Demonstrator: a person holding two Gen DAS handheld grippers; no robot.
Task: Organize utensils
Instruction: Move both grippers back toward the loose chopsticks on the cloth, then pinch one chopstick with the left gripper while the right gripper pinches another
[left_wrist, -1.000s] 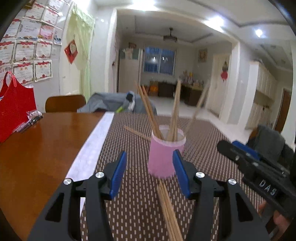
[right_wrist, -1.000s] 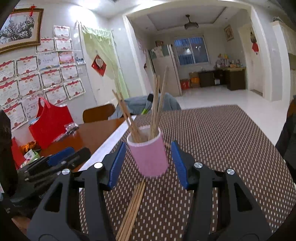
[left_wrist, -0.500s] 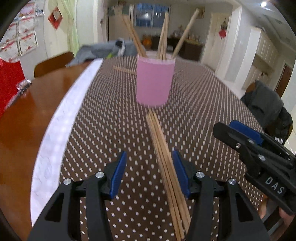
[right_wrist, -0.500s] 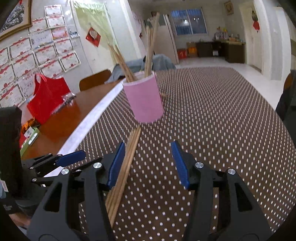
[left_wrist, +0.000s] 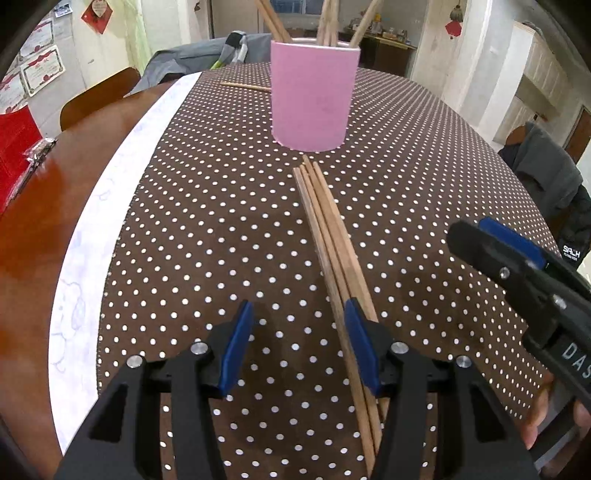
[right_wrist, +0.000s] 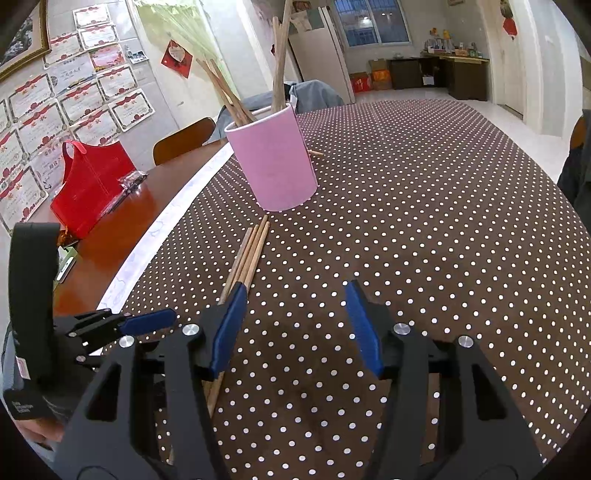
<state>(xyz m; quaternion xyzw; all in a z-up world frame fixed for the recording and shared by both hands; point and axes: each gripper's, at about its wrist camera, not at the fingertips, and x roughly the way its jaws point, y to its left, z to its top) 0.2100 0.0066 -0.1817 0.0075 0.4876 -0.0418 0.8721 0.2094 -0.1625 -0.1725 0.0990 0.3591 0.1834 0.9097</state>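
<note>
A: Loose chopsticks (left_wrist: 332, 236) flat on the dotted cloth (left_wrist: 207, 221), bunched side by side, tips just short of the pink cup (left_wrist: 312, 96). More sticks already upright in that cup. One stray stick (left_wrist: 243, 86) lying behind it.

B: And the grippers?

A: Left gripper (left_wrist: 297, 343) spread wide, nothing between the pads, right pad just over the bundle's near end. Right gripper (right_wrist: 295, 325) likewise spread and empty, left pad above the same bundle (right_wrist: 247, 258).

B: Handling, by the look of it?

A: Probably light, stiff, thin wood; smooth enough to roll or slide off each other under a careless pinch. Lying flush with the cloth, so little room for a pad to get beneath.

B: Where to grip, then?

A: Best guess: across the bundle near mid-length, pads on either side, closing gently to gather one or two. Farther toward an end, likely to tilt and swing once lifted. Cup light too, probably easy to tip on insertion.
</note>
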